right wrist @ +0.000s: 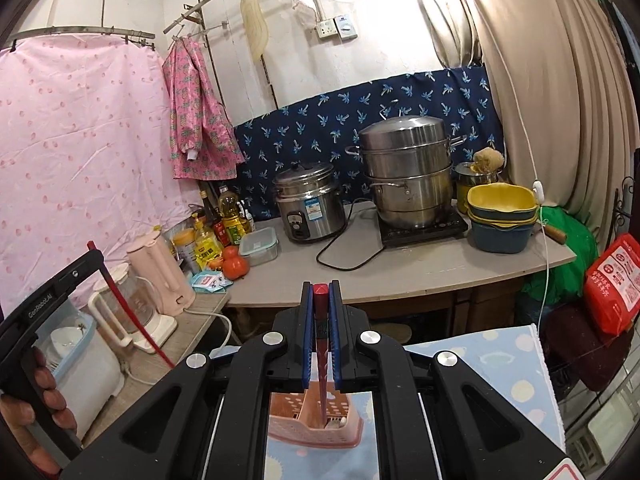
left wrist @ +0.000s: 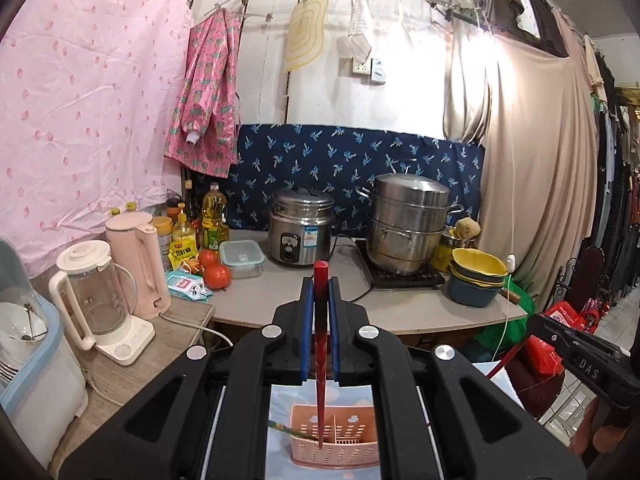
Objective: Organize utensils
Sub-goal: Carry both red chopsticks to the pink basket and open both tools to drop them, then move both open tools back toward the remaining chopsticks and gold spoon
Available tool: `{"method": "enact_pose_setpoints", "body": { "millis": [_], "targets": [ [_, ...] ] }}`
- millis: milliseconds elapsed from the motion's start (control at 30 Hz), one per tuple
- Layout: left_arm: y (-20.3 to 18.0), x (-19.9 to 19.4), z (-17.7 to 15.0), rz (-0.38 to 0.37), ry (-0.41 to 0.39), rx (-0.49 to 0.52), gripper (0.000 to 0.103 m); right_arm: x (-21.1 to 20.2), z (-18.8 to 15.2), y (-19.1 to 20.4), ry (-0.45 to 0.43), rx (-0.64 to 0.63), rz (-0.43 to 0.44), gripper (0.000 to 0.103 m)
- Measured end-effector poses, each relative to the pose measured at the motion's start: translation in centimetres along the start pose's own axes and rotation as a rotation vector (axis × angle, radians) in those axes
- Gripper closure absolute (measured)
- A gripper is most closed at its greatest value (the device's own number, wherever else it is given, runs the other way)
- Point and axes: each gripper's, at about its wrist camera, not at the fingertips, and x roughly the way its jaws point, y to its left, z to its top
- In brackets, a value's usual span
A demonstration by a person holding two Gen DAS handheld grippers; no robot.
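**Two chopsticks, one per gripper, above the basket**

Kitchen clutter fills the background. Left gripper [left wrist: 320, 280] and right gripper [right wrist: 321, 286] each have jaws clamped on a red chopstick [left wrist: 320, 340] [right wrist: 321, 300], tips over the pink basket [left wrist: 352, 432] at frame bottom. Light, stiff, slick sticks; gripping near the thick end looks safest.

I see two red chopsticks [left wrist: 320, 320] [right wrist: 321, 320], each upright above the pink slotted basket [left wrist: 348, 436], tips pointing down into it. The basket sits on a pale blue spotted cloth [right wrist: 500, 364], its divider visible inside.
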Motion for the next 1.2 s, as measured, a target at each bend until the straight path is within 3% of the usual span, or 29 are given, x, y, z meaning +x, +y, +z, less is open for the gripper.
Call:
{"method": "enact_pose_setpoints", "body": {
  "millis": [333,400,433,467,533,833,1200],
  "targets": [
    [1.0,6.6,-4.7,0.025,0.124,-0.005,0.096,6.7,-3.6,-0.2,0.134,-0.013,-0.021,0.096],
    [1.2,6.8,-5.4,0.028,0.132,-0.011,0.095,6.9,-4.1,-0.4,0.135,-0.01,-0.036,0.09],
    [1.4,6.8,-5.7,0.039,0.136,-0.021,0.088,6.9,-4.2,-0.5,0.135,-0.009,-0.042,0.084],
    [1.6,6.7,-5.9,0.046,0.138,-0.029,0.071,6.9,-4.3,-0.6,0.133,-0.007,-0.043,0.074],
    [1.9,6.4,-6.0,0.066,0.133,-0.044,0.057,6.4,-4.4,-0.6,0.121,-0.002,-0.047,0.066],
    [2.2,3.2,-7.2,0.067,0.155,-0.043,0.057,2.9,-6.0,-0.5,0.127,-0.027,-0.058,0.066],
    [1.3,-2.7,-14.5,0.032,0.272,-0.021,0.057,-3.1,-13.5,-1.5,0.239,-0.03,-0.068,0.066]
  ]
}}
